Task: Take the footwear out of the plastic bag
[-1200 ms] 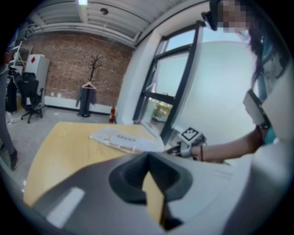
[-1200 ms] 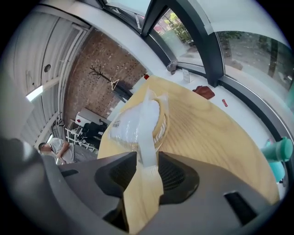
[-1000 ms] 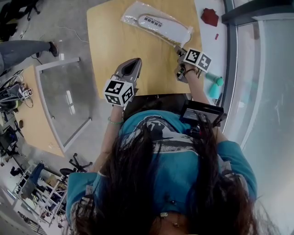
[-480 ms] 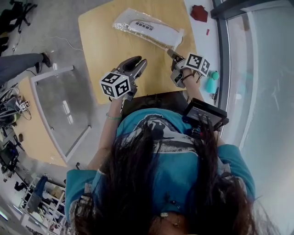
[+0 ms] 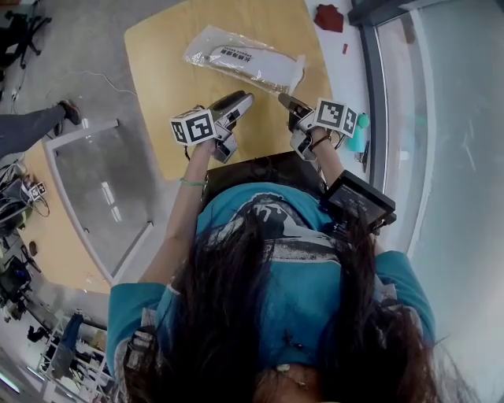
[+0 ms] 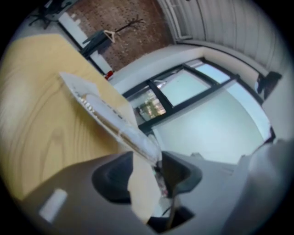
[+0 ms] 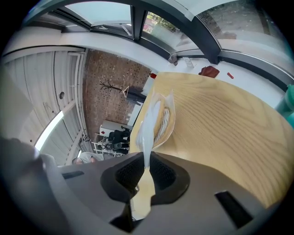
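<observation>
A clear plastic bag (image 5: 236, 61) with a white slipper (image 5: 250, 60) inside lies on the wooden table (image 5: 165, 86). My right gripper (image 5: 284, 100) is shut on the bag's near end, and its jaws have just been closing on that film. In the right gripper view the thin film (image 7: 146, 137) runs up from the gripper (image 7: 146, 170) to the slipper (image 7: 161, 120). My left gripper (image 5: 239, 100) hovers just left of it, open, and its jaws have just been opening. In the left gripper view the bag's end (image 6: 138, 140) shows in the gap of that gripper (image 6: 146, 173), unpressed.
A red object (image 5: 329, 17) lies on the white ledge beyond the table. A teal bottle (image 5: 358, 135) stands right of my right hand. A glass wall (image 5: 441, 118) runs along the right. A grey table (image 5: 102, 181) and someone's leg (image 5: 31, 126) are at the left.
Both grippers have moved closer to the bag. The left one has rolled and opened its jaws. The right one has closed on the bag's near end.
</observation>
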Available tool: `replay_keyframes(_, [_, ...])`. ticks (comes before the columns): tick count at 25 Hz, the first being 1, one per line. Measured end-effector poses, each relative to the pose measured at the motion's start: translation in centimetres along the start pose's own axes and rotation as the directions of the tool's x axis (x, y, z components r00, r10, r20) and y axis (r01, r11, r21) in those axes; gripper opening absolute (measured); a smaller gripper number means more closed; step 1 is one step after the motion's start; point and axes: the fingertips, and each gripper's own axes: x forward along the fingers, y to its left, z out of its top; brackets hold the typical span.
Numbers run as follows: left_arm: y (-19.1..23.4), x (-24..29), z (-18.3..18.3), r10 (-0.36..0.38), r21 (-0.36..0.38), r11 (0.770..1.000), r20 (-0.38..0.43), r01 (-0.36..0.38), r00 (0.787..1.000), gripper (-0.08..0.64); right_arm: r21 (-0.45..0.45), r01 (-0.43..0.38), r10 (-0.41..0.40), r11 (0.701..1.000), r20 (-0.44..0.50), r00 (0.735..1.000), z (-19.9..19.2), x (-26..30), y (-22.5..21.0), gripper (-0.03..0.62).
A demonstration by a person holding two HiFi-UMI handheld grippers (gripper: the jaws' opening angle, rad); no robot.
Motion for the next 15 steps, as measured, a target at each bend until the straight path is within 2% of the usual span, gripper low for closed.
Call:
replay_keyframes(2, [1.9,0.5,-0.2,0.009,-0.098,0.995,0.017,-0.007,1.000,0.189,0.005,-0.014,0.014,1.000,-0.004,1.000,-0.5,-0.6,0.3,0.044])
replay_keyframes(5, [3.7,0.9,-0.8,0.015,-0.176,0.984,0.024,-0.011,1.000,0.204,0.000,-0.027,0.027,1.000,-0.013,1.000,-1.4,-1.4,0.8,0.044])
replay_keyframes(7, [3.6,0.8,-0.8,-0.003,-0.234,0.972,0.064,0.018,0.998,0.218,-0.015,-0.025,0.025,1.000,-0.025,0.999,-2.3,-2.2,1.0,0.044])
replay_keyframes(11, [3.8,0.9,0.1,-0.029,-0.381,0.919,0.193,0.103,0.981,0.224,-0.047,-0.010,0.008,0.999,-0.060,0.998,-3.9,-3.1,1.0,0.044])
replay_keyframes(15, [4.9,1.8,0.1,0.011,-0.491,0.863,0.251,0.118,0.968,0.224,-0.045,-0.031,0.027,0.999,-0.094,0.995,-5.2,-3.1,1.7,0.043])
